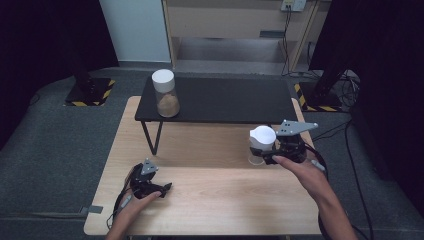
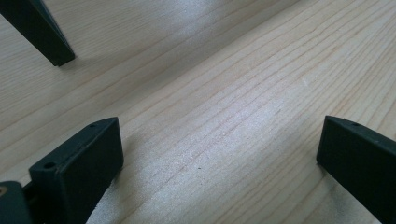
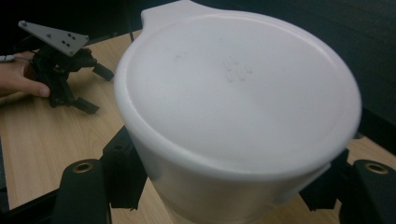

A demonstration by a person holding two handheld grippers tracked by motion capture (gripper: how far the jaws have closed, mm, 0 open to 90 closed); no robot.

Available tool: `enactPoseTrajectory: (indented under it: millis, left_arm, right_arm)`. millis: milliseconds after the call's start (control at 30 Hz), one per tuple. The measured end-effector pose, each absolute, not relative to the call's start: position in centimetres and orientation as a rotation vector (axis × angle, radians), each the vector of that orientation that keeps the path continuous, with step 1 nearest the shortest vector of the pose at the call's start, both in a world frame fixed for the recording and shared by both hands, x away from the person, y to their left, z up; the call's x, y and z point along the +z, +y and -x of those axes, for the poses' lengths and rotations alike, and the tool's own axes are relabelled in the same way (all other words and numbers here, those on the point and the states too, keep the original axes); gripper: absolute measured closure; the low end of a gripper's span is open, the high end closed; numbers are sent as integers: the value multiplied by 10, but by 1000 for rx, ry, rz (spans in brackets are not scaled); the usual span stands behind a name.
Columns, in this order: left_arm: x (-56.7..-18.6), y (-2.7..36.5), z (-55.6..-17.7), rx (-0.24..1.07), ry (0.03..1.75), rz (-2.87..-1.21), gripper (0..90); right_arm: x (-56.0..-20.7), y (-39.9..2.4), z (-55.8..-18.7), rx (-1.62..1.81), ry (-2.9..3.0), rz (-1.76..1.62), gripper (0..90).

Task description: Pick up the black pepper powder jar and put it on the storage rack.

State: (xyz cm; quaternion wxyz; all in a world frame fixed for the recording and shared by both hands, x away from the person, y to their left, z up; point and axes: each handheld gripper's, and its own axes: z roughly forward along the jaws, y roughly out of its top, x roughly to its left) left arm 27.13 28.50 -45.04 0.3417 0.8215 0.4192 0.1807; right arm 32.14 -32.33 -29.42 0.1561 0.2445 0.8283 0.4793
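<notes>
grey carpet is surrounding a light wooden surface (image 1: 210, 195), and a low black shelf (image 1: 220, 100) on thin legs is standing across its far half. on the shelf's left end a clear jar (image 1: 165, 94) with a white lid and brownish contents is standing upright. the right tool (image 1: 264, 154) is sitting at the right side of the surface, just in front of the shelf, with its jaws pinching a second white-lidded jar (image 1: 261, 142) from both sides below the lid; in the right gripper view the white lid (image 3: 238, 88) is looming large between the two black jaws. the left tool (image 1: 161, 190) is resting low on the near left part of the surface, well apart from both jars, its jaws spread wide over bare wood in the left gripper view, with one black shelf leg (image 2: 39, 30) standing beyond them.
</notes>
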Motion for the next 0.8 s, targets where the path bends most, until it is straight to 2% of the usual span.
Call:
enactPoseTrajectory:
  millis: [800]
  left_arm:
    - [-451,285,-271,470,1090,-2136,0]
  right_arm:
    - [-212,-304,-349,1339,2330,-703,314]
